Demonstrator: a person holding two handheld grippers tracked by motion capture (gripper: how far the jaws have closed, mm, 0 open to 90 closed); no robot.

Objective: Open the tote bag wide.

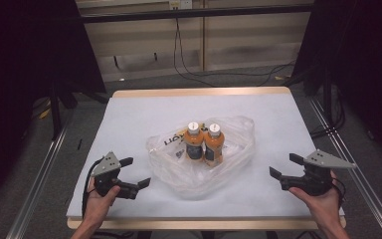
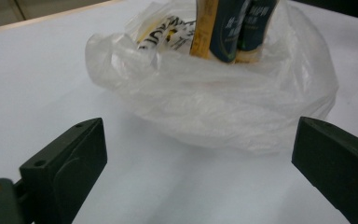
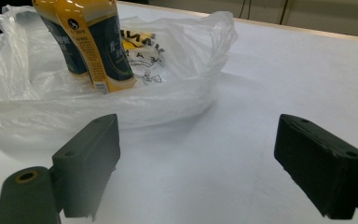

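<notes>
Two bottles (image 1: 204, 142) stand upright side by side, touching, inside a bag (image 1: 234, 159) at table centre. Bottles: orange body, white cap, dark label band around the middle. Left bottle (image 1: 193, 141) sits slightly farther back than right bottle (image 1: 214, 144). Bag is clear thin plastic, crumpled, mouth open upward, walls slumped low around the bottle bases. Yellow-black print on the bag's back-left wall. Bag lies flat on the white tabletop, nothing gripping it.
</notes>
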